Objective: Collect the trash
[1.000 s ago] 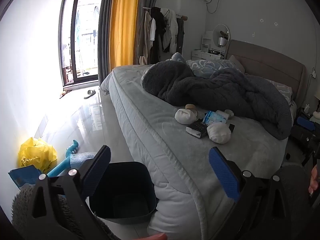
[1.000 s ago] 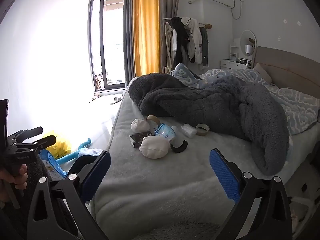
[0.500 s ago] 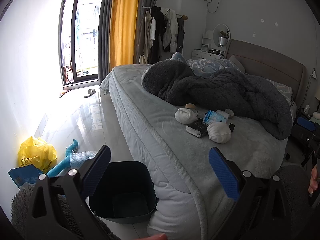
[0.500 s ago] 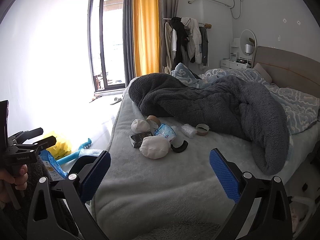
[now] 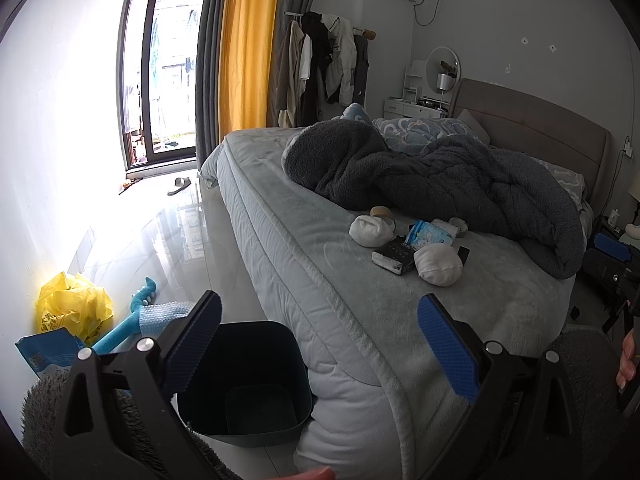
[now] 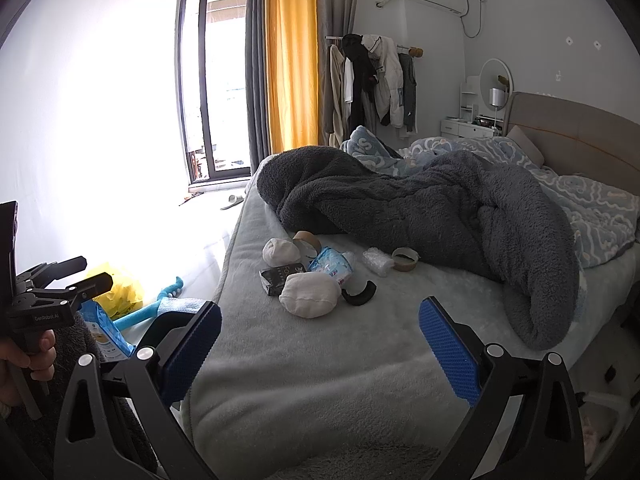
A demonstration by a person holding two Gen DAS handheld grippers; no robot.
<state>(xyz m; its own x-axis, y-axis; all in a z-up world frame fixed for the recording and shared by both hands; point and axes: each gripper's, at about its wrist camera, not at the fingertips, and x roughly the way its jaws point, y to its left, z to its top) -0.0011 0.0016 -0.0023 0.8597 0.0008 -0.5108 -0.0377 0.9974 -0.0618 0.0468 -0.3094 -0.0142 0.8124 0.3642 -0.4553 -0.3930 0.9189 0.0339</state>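
Trash lies in a cluster on the grey bed [image 6: 320, 360]: two white wads [image 6: 310, 294] [image 5: 438, 266], a black box [image 6: 280, 276] [image 5: 394, 256], a blue-white packet [image 6: 332, 266] [image 5: 428, 236], cardboard tape rolls [image 6: 405, 258], a bubble-wrap piece [image 6: 376, 261] and a curved black piece [image 6: 360, 294]. A dark bin [image 5: 244, 380] stands on the floor by the bed's corner. My left gripper [image 5: 320, 340] is open above the bin and bed edge, holding nothing. My right gripper [image 6: 320, 344] is open over the bed, short of the cluster.
A dark fleece blanket [image 6: 440, 216] is heaped behind the trash. On the floor by the wall lie a yellow bag [image 5: 74, 310], a blue packet [image 5: 52, 352] and a teal toy [image 5: 132, 320]. A hand holds the left gripper's handle [image 6: 44, 312].
Both views have barely shifted. Both grippers stay open and the trash has not moved.
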